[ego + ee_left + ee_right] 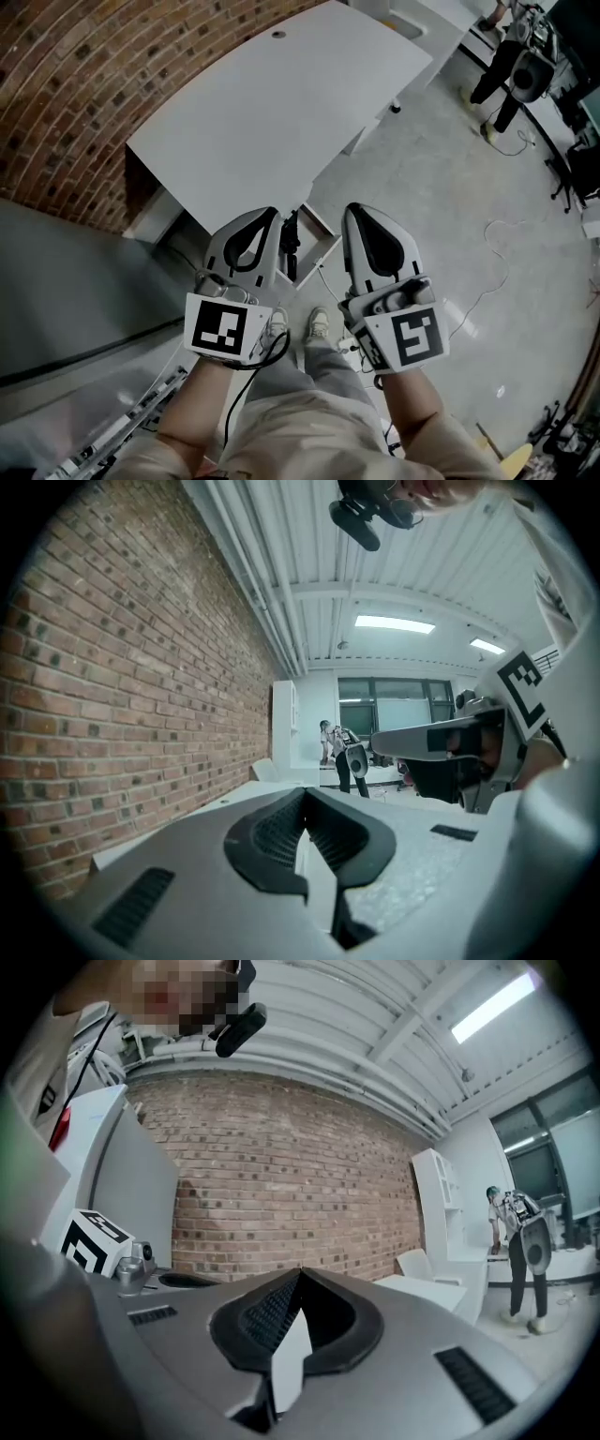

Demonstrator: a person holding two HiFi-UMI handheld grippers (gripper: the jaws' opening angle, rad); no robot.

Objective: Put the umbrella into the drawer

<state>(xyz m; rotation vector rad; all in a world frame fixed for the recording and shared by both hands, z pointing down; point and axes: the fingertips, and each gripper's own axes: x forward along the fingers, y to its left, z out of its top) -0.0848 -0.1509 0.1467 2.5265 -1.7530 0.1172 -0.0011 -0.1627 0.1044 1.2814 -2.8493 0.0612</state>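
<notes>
Both shut, tips meeting, nothing held: left tool [269, 216], right tool [352, 212]. Dark slim thing, prob. the umbrella [290, 246], lies below and betw. them at the left side of the open drawer [323, 242] under the desk [272, 112]. Can't tell if it's fully inside. Long axis runs near–far; left tool is closer.

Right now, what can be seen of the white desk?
The white desk has a wide, smooth, matte top with rounded corners and one small round hole near its far edge. It stands along the brick wall on the grey floor. Under its near edge a white drawer is pulled open.
</notes>
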